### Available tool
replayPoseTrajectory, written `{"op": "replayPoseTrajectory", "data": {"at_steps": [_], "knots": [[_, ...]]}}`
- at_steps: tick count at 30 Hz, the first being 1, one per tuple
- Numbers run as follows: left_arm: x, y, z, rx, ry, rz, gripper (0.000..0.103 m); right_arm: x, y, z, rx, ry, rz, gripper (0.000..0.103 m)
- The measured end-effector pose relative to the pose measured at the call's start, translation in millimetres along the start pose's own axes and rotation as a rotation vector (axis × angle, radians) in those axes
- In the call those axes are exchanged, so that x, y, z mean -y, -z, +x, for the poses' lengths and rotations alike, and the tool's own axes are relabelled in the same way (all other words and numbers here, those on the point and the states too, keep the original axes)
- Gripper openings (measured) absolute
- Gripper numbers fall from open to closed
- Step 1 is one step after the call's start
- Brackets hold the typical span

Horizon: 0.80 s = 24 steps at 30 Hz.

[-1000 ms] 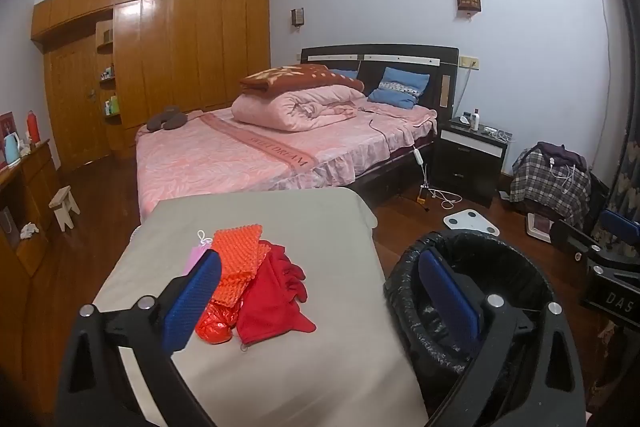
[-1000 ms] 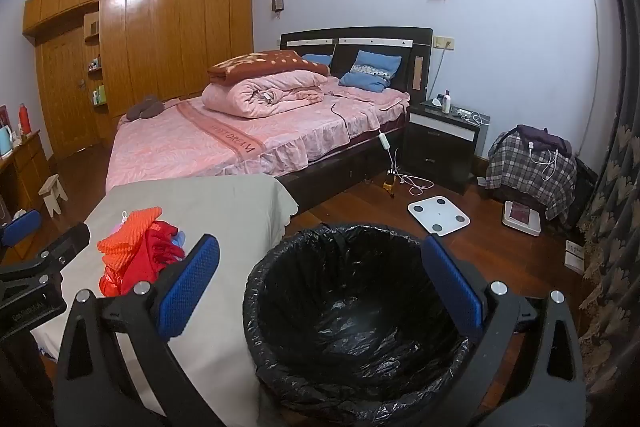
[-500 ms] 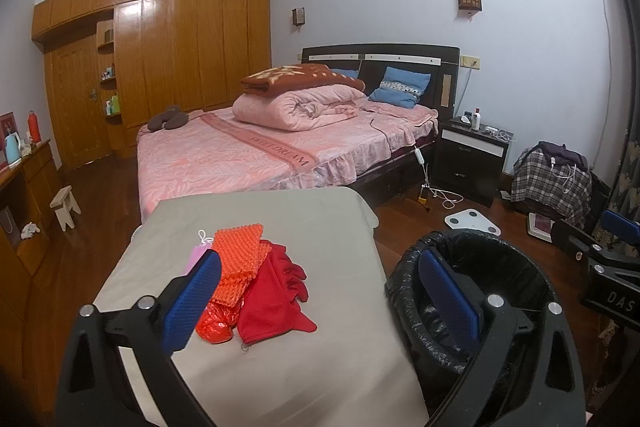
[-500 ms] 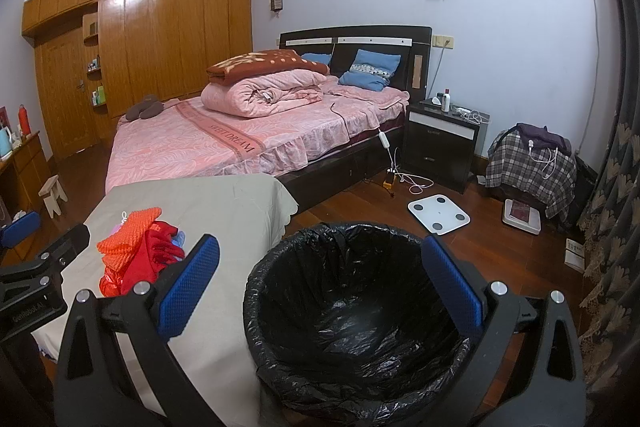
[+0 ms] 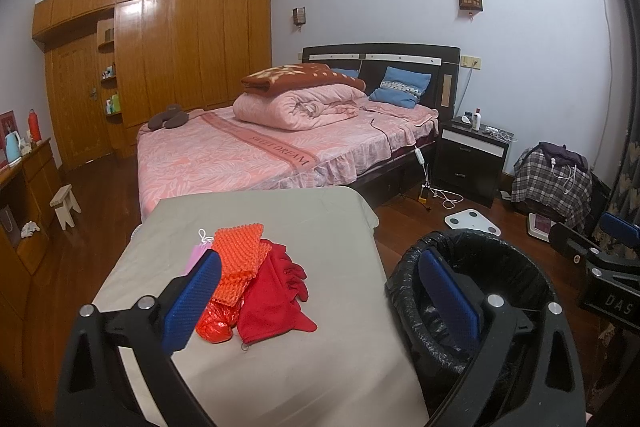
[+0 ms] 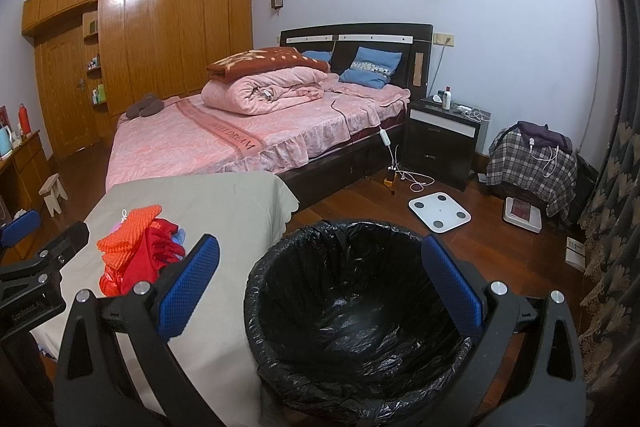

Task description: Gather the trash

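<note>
We're hovering both claws, left (image 5: pixel 316 301) & right (image 6: pixel 318 291), wide open w/ nothing held; grabbing the tangled pile (image 5: pixel 256 283) whole risks scraps missing the bin (image 6: pixel 356 311).

Both the left gripper (image 5: pixel 320 301) and right gripper (image 6: pixel 320 287) hover level, fingers spread wide, holding nothing.

Beige cloth (image 5: pixel 320 211) covers the table; orange bumpy mesh (image 5: pixel 239 254) on a red cloth (image 5: pixel 276 297); black liner in the bin (image 6: pixel 360 323); pink leaf-patterned bedspread (image 5: pixel 224 163); blue pillow (image 5: pixel 402 91); grey plaid cloth (image 6: pixel 532 167); blue gripper pads (image 5: pixel 192 303).
</note>
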<state>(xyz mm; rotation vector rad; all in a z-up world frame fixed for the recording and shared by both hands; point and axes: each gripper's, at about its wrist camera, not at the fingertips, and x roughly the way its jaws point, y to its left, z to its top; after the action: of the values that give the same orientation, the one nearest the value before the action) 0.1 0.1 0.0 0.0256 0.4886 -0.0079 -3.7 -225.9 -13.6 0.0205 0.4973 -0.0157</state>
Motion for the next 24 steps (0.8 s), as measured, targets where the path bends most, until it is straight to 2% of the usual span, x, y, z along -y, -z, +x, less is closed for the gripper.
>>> {"op": "replayPoseTrajectory", "data": {"at_steps": [24], "knots": [[0.0,0.1,-0.1,0.001,0.000,-0.001,0.097,3.4,-7.2,-0.2,-0.003,0.000,0.003,0.098]]}}
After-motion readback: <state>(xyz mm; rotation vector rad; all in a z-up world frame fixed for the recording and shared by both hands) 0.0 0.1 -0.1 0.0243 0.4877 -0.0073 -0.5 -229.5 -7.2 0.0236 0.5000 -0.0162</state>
